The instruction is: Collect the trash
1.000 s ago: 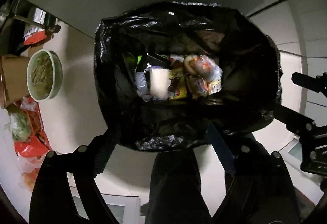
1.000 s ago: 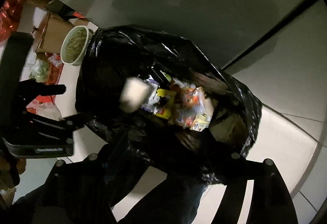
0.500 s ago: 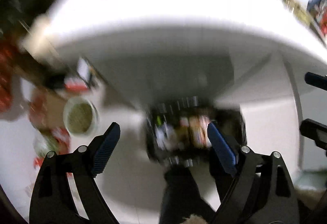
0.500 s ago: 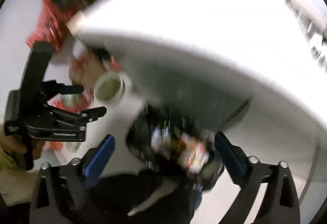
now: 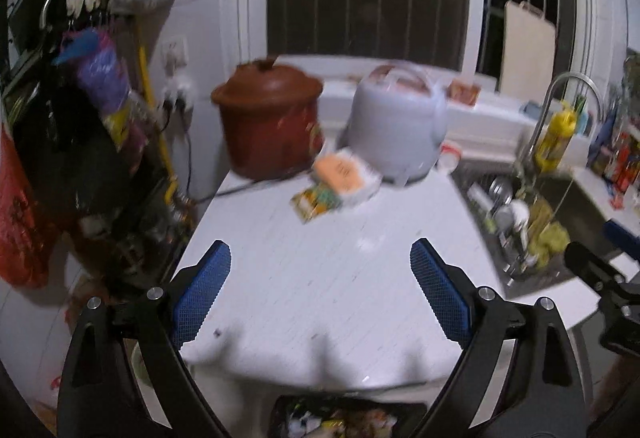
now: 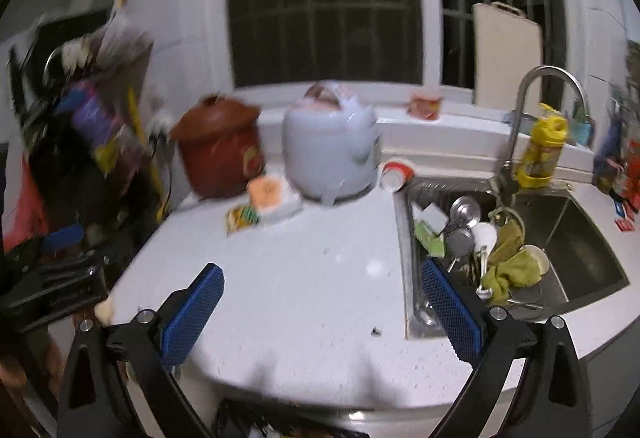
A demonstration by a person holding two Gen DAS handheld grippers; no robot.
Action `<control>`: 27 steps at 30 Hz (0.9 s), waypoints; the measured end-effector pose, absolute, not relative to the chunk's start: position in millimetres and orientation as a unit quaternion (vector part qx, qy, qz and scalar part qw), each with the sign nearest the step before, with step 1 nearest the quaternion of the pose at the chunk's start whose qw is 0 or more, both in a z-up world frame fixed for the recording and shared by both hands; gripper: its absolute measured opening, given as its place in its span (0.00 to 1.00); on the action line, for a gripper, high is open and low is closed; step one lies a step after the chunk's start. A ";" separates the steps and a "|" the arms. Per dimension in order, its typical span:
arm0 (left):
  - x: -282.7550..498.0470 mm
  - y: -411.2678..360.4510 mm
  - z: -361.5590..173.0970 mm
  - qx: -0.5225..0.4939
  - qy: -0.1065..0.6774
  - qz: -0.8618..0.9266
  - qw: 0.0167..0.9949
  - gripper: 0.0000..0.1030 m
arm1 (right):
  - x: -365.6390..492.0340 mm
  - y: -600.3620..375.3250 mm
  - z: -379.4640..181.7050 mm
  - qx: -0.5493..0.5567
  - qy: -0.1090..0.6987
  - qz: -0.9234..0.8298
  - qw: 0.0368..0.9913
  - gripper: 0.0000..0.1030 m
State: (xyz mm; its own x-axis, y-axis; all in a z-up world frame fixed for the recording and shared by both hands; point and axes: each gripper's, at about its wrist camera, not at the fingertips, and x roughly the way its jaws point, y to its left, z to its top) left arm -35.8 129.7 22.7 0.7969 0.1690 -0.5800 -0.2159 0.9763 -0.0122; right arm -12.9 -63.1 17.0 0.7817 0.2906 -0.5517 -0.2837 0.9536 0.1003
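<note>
A second ago both my grippers looked down into the black trash bag; now they look across the white countertop [image 5: 320, 278].

Left view: my left gripper [image 5: 320, 294] has its two blue-padded fingers [image 5: 202, 292] spread wide, nothing between them. Ahead of the tips, well apart, lie two pieces of trash: one small yellow-green wrapper [image 5: 316, 202] and, touching it behind, one flat white packet with an orange face [image 5: 346, 174], its long axis running from near-left to far-right. Behind them stand one brown clay pot [image 5: 270, 118] and one pale rice cooker [image 5: 396, 126]. The black trash bag [image 5: 348, 416] shows below, between the fingers' bases.

Right view: my right gripper [image 6: 322, 308] is spread just as wide and empty. The wrapper [image 6: 240, 218] and packet [image 6: 274, 196] lie ahead, left of the left fingertip. One steel sink [image 6: 584, 238] full of dishes sits beyond the right finger.
</note>
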 end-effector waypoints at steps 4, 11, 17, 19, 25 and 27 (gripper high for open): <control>-28.8 116.5 40.6 -0.041 0.283 0.086 0.954 0.86 | -4.9 -77.0 32.1 0.027 0.286 0.133 0.948 0.95; -26.4 96.9 52.2 -0.030 0.269 0.074 0.960 0.86 | -8.2 -83.0 42.4 0.022 0.274 0.126 0.953 0.95; -22.7 92.0 53.2 -0.026 0.270 0.073 0.960 0.86 | -5.7 -84.0 43.2 0.019 0.276 0.125 0.953 0.95; -22.7 91.5 52.2 -0.025 0.270 0.074 0.960 0.86 | -5.2 -83.7 43.4 0.019 0.278 0.128 0.952 0.95; -19.4 90.3 48.7 -0.024 0.277 0.073 0.958 0.86 | 0.4 -82.6 43.0 0.020 0.284 0.133 0.949 0.95; -18.7 90.7 48.0 -0.024 0.278 0.073 0.957 0.86 | 2.1 -82.7 41.7 0.021 0.286 0.134 0.949 0.95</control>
